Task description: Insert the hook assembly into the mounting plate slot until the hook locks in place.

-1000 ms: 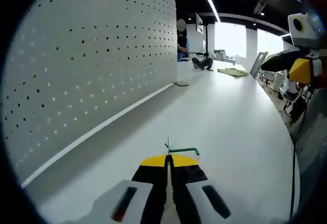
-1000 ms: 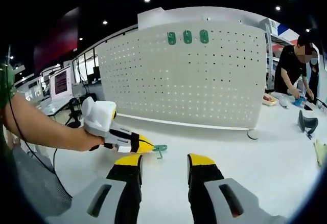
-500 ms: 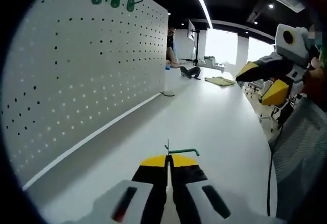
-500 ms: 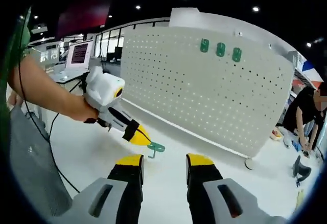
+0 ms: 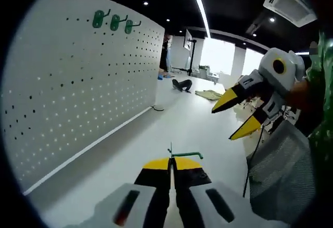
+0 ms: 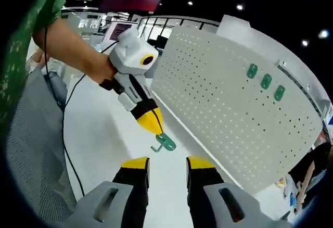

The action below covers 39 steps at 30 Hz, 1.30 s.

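Green hook lifted, not yet at the white perforated pegboard (image 6: pixel 234 113)

The left gripper (image 6: pixel 154 125) has its jaws clamped together on the small green metal hook with its flat backplate (image 6: pixel 165 142), held in the air well short of the pegboard, where three green hooks (image 6: pixel 266 81) already hang. Insertion remains. The hook's long axis lies across the jaw line, pointing sideways. The right gripper (image 6: pixel 167 166) hangs with jaws apart, empty.

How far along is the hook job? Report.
Done: three green hooks already hang on the white pegboard. In hand: the left gripper is shut on another green hook, held off the board. Left: seating it. The right gripper is open.
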Available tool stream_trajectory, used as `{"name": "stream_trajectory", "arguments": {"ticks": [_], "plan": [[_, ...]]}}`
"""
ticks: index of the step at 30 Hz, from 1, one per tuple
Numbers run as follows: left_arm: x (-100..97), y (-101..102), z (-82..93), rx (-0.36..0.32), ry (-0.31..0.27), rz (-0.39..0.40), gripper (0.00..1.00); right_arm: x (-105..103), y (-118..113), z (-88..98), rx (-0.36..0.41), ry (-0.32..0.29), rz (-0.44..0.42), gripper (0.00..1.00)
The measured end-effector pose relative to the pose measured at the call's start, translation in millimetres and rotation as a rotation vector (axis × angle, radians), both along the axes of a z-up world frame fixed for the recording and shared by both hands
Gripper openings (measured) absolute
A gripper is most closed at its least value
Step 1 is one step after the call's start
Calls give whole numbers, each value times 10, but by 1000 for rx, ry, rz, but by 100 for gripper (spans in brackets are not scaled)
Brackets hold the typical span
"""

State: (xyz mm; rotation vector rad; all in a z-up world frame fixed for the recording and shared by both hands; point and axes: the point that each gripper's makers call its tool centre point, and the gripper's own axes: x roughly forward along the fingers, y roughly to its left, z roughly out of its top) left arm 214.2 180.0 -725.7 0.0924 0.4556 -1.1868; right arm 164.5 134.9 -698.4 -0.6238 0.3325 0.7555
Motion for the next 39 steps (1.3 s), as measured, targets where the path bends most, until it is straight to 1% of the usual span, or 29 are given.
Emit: {"name": "stream_trajectory", "arguments": {"ticks": [4, 8, 10, 14, 17, 18, 19, 21, 24, 28, 31, 32, 37, 39], "plan": [[-72, 6, 98, -5, 11, -10, 2, -22, 81, 20, -16, -11, 32, 27], [-147, 4, 178, -1, 22, -27, 2, -50, 145, 43, -108, -60, 96, 26], [-197, 0, 217, -1, 49, -38, 2, -68, 188, 69, -157, -93, 133, 25], [-233, 1, 306, -23, 76, -35, 2, -107, 251, 95, -213, -130, 175, 24], [-277, -11, 376, -52, 113, -31, 2, -114, 264, 100, -290, -178, 205, 22], [-292, -12, 392, -59, 129, -27, 2, -121, 276, 101, -319, -201, 217, 21], [-301, -12, 392, -58, 134, -28, 2, -131, 305, 117, -335, -223, 233, 20], [-327, -17, 400, -56, 136, -29, 2, -155, 330, 119, -354, -235, 247, 18], [-379, -34, 413, -56, 159, -35, 2, -166, 353, 118, -417, -274, 274, 16], [-419, -49, 411, -49, 172, -35, 2, -168, 367, 129, -450, -300, 286, 13], [-444, -62, 434, -62, 196, -28, 2, -167, 377, 130, -473, -326, 296, 12], [-448, -67, 445, -66, 195, -30, 2, -166, 380, 129, -479, -331, 300, 11], [-478, -85, 471, -76, 221, -29, 2, -150, 378, 134, -511, -350, 304, 10], [-483, -90, 473, -73, 221, -29, 2, -150, 383, 130, -518, -354, 306, 9]]}}
